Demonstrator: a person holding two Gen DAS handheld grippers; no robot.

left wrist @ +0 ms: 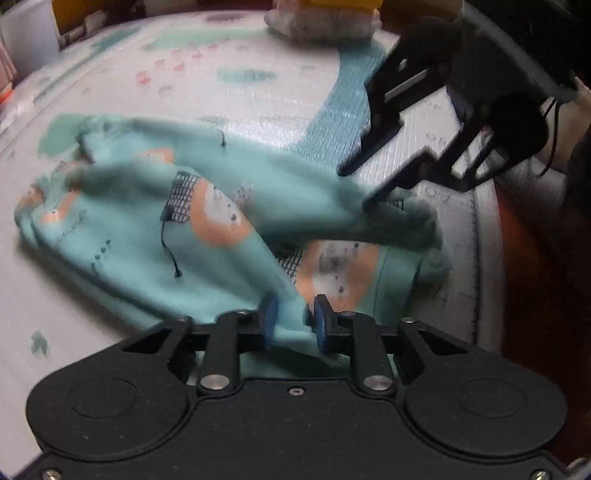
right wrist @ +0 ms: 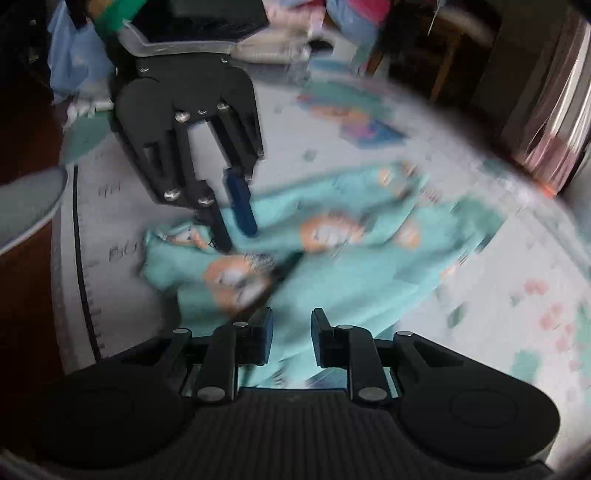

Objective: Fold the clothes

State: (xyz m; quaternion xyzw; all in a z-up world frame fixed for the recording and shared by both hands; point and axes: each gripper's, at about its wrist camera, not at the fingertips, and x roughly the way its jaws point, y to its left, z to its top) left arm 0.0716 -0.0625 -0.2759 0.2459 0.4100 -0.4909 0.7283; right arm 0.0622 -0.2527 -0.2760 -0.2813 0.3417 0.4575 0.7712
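Observation:
A teal garment with orange animal prints lies crumpled on a pale printed play mat. At the bottom of the left wrist view my left gripper is shut on a bunch of the garment's near edge, between blue pads. My right gripper comes in from the upper right and holds a lifted, blurred fold. In the right wrist view the garment runs between the narrow fingers of the right gripper. The left gripper pinches the cloth's far left corner.
A pile of clothes and a white container sit at the mat's far edge. The mat's right edge meets dark floor. The right wrist view shows a blue bag, stacked clothes and wooden chair legs.

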